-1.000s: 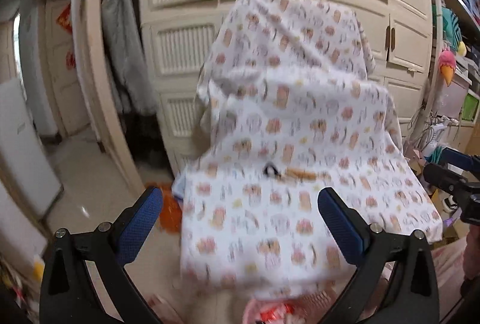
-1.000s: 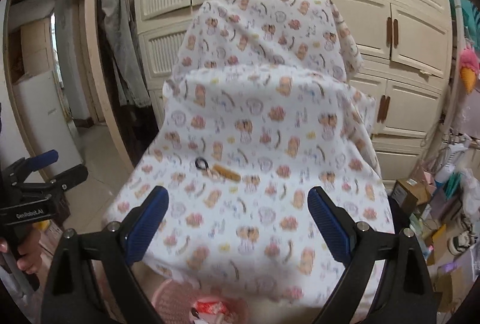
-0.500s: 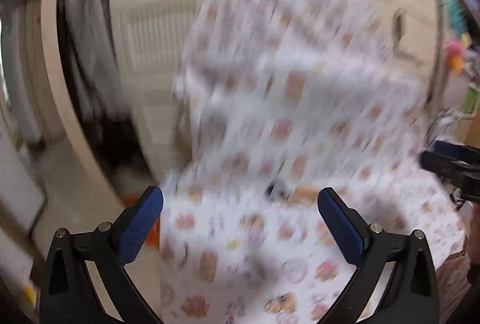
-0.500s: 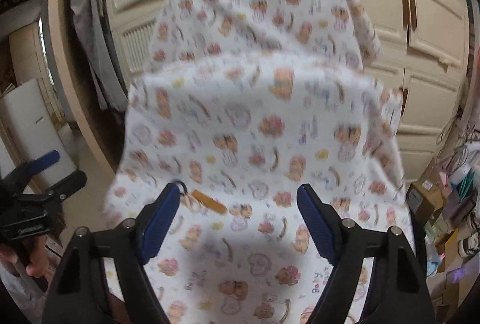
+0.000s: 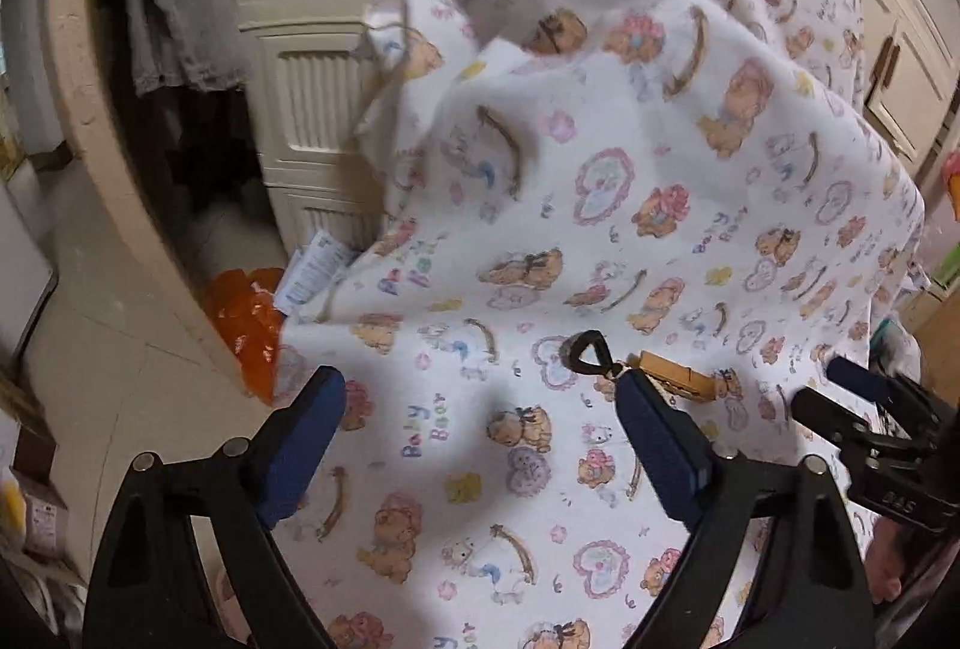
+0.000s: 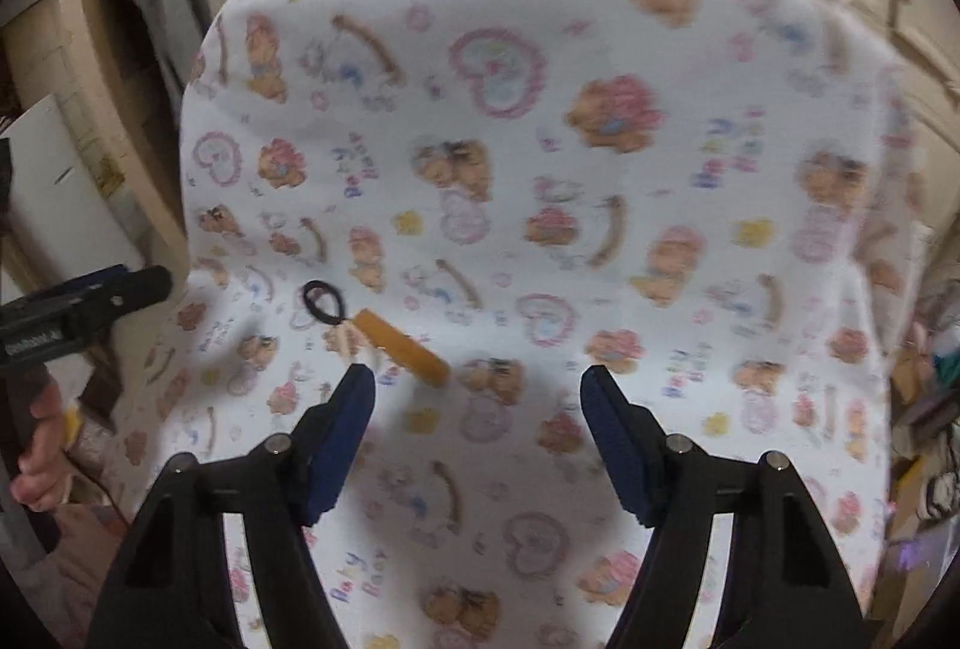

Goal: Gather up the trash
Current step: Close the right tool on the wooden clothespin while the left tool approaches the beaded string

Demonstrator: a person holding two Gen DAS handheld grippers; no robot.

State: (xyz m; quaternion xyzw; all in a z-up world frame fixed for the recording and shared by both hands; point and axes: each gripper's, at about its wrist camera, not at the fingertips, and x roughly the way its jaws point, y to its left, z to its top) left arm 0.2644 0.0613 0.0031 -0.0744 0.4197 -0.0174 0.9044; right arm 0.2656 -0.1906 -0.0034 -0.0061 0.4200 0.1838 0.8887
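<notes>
Looking along the left gripper [image 5: 480, 433], the view shows a chair draped in a bear-print blanket [image 5: 630, 156], which serves as the work surface. On the seat lie a black loop [image 5: 585, 356] and, touching it on the right, a tan strip [image 5: 678, 379]; these are judged to be the trash to collect. The left gripper's jaws stand wide, have just been closing a little, and hold nothing; the right pad sits just before the strip, so this gripper appears lined up to take the loop end. At the right edge the other tool enters with a hand [image 5: 888, 565] below it. On the floor at left, beside the chair, lie an orange bag [image 5: 252, 325] and a white paper [image 5: 315, 268].

Looking along the right gripper [image 6: 477, 439], the blurred view shows the same black loop [image 6: 323, 302] and tan strip [image 6: 401, 346] left of centre on the blanket [image 6: 600, 156]. The jaws are partly open, have just been closing, and are empty; the left pad lies near the strip's near end. The left tool and a hand [image 6: 42, 445] show at the left edge.
</notes>
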